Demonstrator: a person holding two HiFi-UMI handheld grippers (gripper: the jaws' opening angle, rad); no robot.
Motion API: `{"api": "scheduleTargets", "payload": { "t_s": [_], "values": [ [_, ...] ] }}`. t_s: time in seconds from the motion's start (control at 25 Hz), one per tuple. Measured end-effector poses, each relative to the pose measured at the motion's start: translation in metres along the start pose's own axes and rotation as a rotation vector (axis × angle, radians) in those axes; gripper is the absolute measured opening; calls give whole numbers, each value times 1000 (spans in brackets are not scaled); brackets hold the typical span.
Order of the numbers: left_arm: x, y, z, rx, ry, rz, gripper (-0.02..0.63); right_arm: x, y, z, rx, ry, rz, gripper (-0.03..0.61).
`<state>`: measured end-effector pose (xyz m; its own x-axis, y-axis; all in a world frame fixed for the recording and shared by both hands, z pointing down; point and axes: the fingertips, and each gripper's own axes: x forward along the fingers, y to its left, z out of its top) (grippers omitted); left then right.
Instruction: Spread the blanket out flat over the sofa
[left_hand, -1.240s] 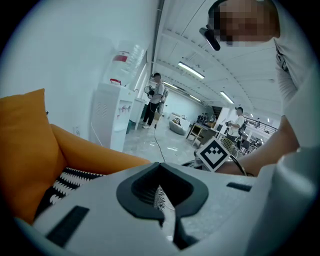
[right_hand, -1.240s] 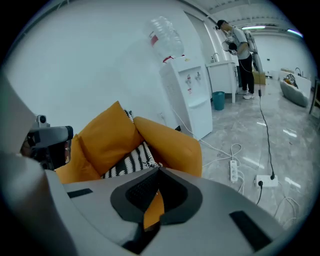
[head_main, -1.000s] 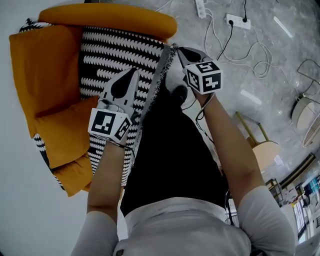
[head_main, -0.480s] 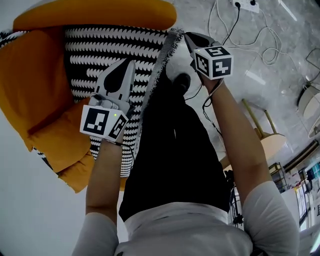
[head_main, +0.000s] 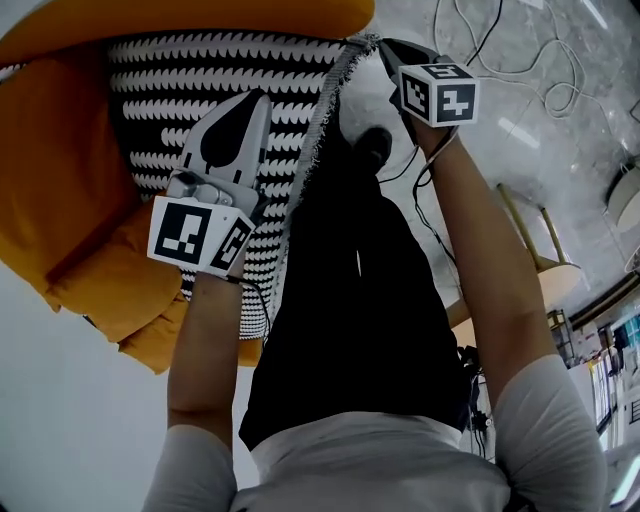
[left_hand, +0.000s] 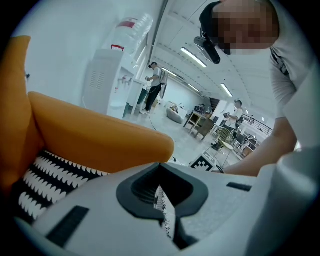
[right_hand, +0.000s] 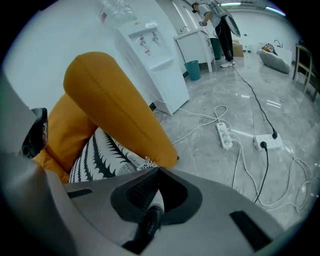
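My left gripper (head_main: 260, 100) and right gripper (head_main: 386, 48) are each clamped on the edge of the blanket (head_main: 200, 90), which is draped over the sofa (head_main: 70, 190) at eleven o'clock. I'd keep that edge taut and level, lowering both ends together before letting go.

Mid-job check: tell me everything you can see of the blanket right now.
The blanket looks like a woven throw, with black-and-white rows of zigzag marks and a greyish fringed edge. It lies draped across the seat of the orange sofa, with the fringed edge on the side nearest the person. The left tool and the right tool are each shut on that edge, with fabric pinched between their jaws.
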<state>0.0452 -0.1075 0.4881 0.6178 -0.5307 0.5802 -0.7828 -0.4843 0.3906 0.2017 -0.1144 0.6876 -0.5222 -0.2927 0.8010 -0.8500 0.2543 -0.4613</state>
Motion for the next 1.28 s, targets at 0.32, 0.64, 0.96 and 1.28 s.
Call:
{"api": "scheduleTargets", "payload": {
  "t_s": [0.32, 0.64, 0.96, 1.28],
  "values": [
    [14, 3, -17, -3, 11, -3, 9, 30, -17, -15, -22, 33, 0, 25],
    [0, 17, -12, -12, 7, 0, 9, 42, -1, -8, 20, 38, 11, 26],
    [-28, -10, 7, 25, -30, 8, 9, -11, -9, -3, 16, 3, -54, 133],
    [-99, -66, 83, 108, -72, 10, 9, -134, 67, 43, -82, -63, -27, 133]
  ]
}}
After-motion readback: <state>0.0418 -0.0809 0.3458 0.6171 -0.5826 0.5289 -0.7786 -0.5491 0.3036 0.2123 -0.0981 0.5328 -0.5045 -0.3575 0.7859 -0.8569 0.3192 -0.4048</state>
